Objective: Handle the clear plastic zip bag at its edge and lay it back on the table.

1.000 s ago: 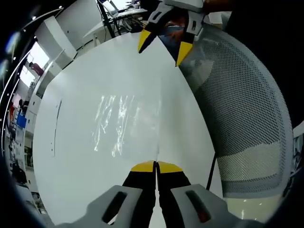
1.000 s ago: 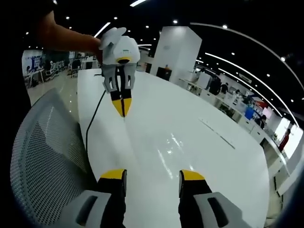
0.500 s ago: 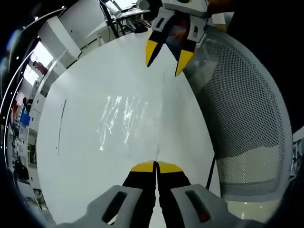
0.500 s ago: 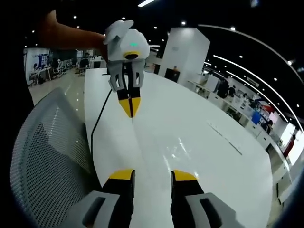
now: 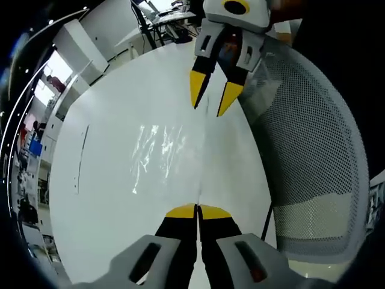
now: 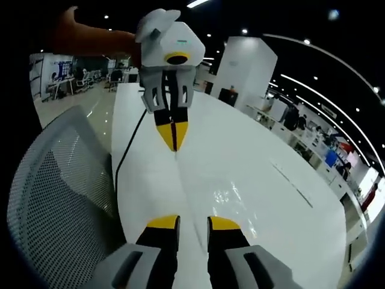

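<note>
- On the white table (image 5: 108, 198), the clear zip bag (image 5: 159, 153) is lying flat; you are pinching its near edge with the left gripper (image 5: 197, 211), jaws closed on it
- Your right gripper (image 6: 192, 221) is hovering over the far edge, jaws narrowly apart
- Bag is looking empty; release is remaining

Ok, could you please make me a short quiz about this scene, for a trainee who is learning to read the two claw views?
1. True or false: the left claw is shut at the edge of the clear plastic zip bag.
2. What stands beside the white table? A) a mesh chair B) a cardboard box C) a trolley
3. Fill the gap: the jaws of the right claw stand ___, with a narrow gap between them.
Key: 1 true; 2 A; 3 open.
</note>
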A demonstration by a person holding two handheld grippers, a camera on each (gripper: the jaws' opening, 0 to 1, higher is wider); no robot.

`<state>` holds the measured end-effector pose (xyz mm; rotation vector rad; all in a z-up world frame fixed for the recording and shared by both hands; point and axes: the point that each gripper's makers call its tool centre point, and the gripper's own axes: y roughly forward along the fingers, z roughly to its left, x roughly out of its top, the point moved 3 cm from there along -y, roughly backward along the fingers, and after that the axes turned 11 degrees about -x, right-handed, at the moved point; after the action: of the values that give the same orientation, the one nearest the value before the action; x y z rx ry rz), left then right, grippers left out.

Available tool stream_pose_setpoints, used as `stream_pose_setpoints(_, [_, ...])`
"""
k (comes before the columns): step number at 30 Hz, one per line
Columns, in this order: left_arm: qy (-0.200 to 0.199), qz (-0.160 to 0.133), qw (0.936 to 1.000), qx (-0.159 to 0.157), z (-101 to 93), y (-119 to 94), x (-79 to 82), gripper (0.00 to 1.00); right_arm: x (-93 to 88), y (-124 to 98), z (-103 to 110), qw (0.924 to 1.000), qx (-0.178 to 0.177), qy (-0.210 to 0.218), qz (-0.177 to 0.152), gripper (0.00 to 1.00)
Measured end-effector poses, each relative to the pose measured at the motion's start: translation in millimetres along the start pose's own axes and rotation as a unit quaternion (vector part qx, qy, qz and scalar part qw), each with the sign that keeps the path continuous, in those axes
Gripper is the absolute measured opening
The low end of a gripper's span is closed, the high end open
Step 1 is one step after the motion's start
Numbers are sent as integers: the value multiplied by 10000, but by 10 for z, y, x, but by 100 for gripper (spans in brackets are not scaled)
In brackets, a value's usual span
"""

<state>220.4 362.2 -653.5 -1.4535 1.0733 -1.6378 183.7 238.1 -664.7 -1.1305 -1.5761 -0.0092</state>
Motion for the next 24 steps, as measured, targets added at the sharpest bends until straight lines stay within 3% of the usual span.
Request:
stream_pose_setpoints(10, [36, -71, 10000, 9, -23, -12, 89, 0, -6, 69, 9, 9995, 30, -301, 30, 1])
stream_pose_setpoints(16, [12, -174, 9998, 45, -9, -13, 122, 0, -22, 84, -12, 9984, 31, -560, 28, 0])
stream_pose_setpoints(24, [356, -242, 9991, 44, -23, 40, 128, 0, -33, 77, -21, 9975, 91, -704, 17, 0])
